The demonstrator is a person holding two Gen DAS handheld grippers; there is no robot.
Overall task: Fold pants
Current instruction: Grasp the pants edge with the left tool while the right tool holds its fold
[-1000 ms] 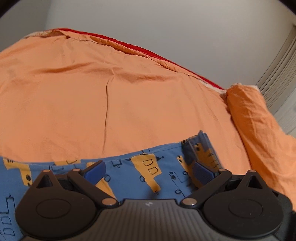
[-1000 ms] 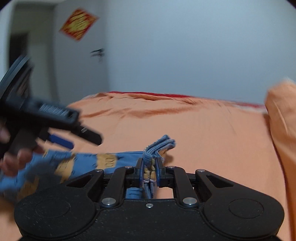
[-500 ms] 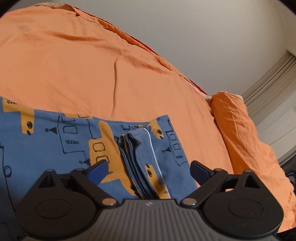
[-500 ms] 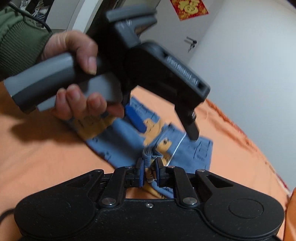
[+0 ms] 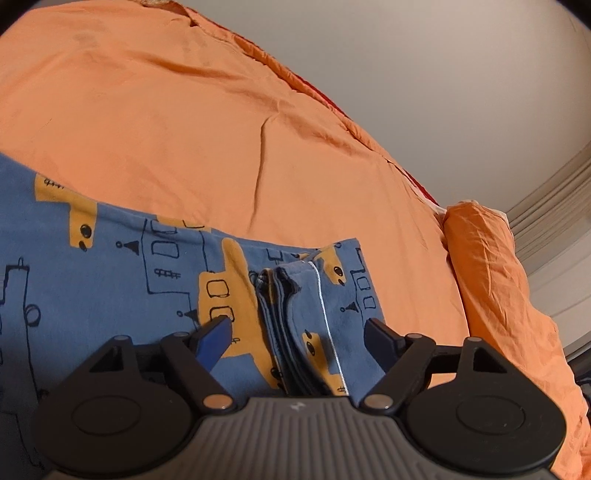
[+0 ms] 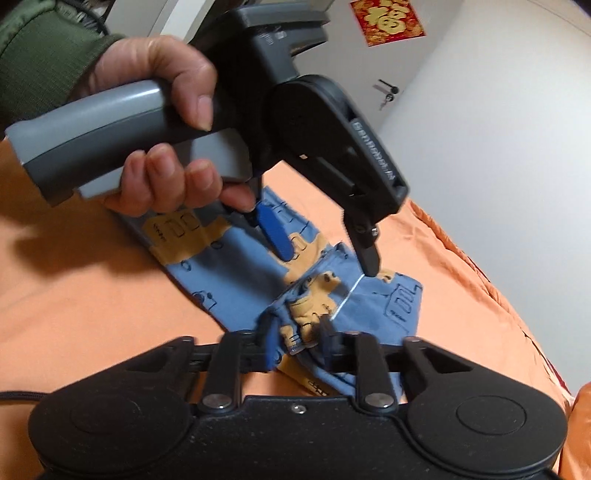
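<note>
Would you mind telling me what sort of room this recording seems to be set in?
Most likely a bedroom at home: an orange sheet covers a wide bed, a matching pillow lies at its edge, and a red paper door decoration hangs on the wall.

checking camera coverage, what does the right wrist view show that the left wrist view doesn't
Only the right wrist view: the hand gripping the left gripper from outside, a green sleeve, a red wall decoration, and the right gripper shut on a bunched pants edge.

Only the left wrist view: the orange pillow, and the left jaws closing around the folded seam without pressing it.

Both: the blue pants on the orange sheet.
</note>
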